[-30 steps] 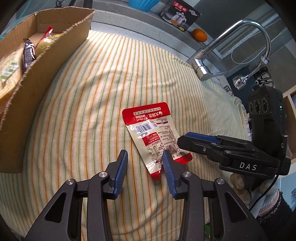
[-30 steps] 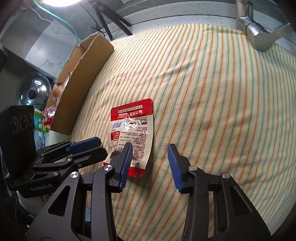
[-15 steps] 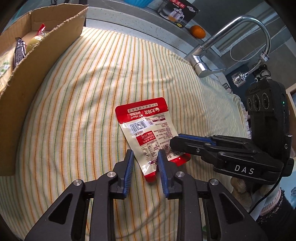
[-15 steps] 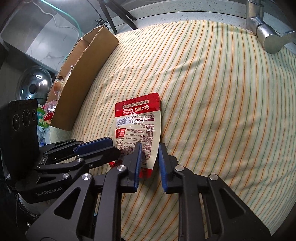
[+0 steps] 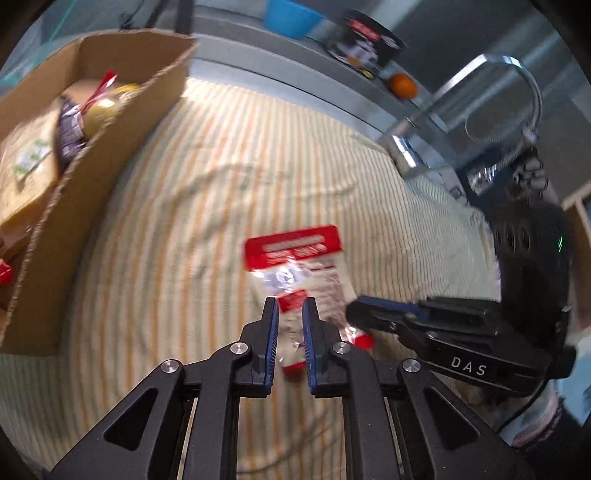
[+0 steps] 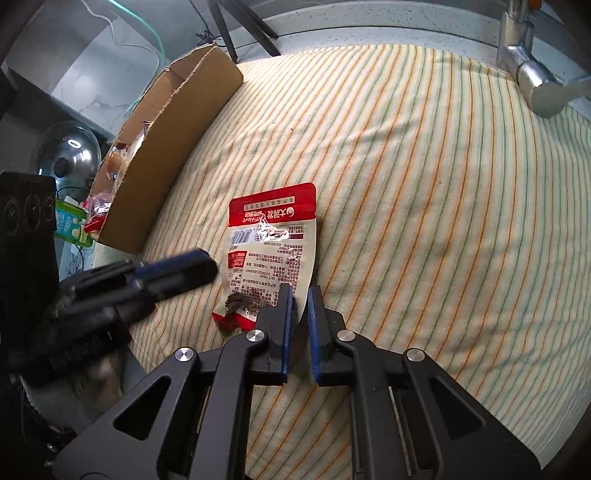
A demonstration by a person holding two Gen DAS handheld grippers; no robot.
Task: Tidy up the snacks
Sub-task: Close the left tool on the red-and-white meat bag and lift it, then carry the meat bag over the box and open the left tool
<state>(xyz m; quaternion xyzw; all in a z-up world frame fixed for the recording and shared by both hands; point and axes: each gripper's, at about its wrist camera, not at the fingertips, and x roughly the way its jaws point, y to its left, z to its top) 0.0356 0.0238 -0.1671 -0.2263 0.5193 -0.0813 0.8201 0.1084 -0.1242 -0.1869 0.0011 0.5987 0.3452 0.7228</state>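
Observation:
A red-and-white snack packet (image 5: 295, 258) lies on the striped cloth (image 5: 207, 192), with its printed back up and its red top pointing away from me. My left gripper (image 5: 290, 306) is closing its jaws on the packet's near red end, and the pads press on it. My right gripper (image 6: 300, 293) is closing on the packet's (image 6: 273, 240) lower right edge and pinches it. In the right wrist view the left gripper (image 6: 201, 264) comes in from the left, blurred. The right gripper (image 5: 356, 308) reaches in from the right in the left wrist view.
An open cardboard box (image 5: 110, 147) holding several snacks stands at the cloth's left edge, also the cardboard box (image 6: 177, 147). A chrome faucet (image 5: 517, 74) rises at the back right. An orange (image 5: 402, 85) and a blue bowl (image 5: 291, 18) sit on the ledge behind.
Both grippers went from open, straddling the packet's near end, to shut on it. The left wrist view is now blurred and shows more of the box.

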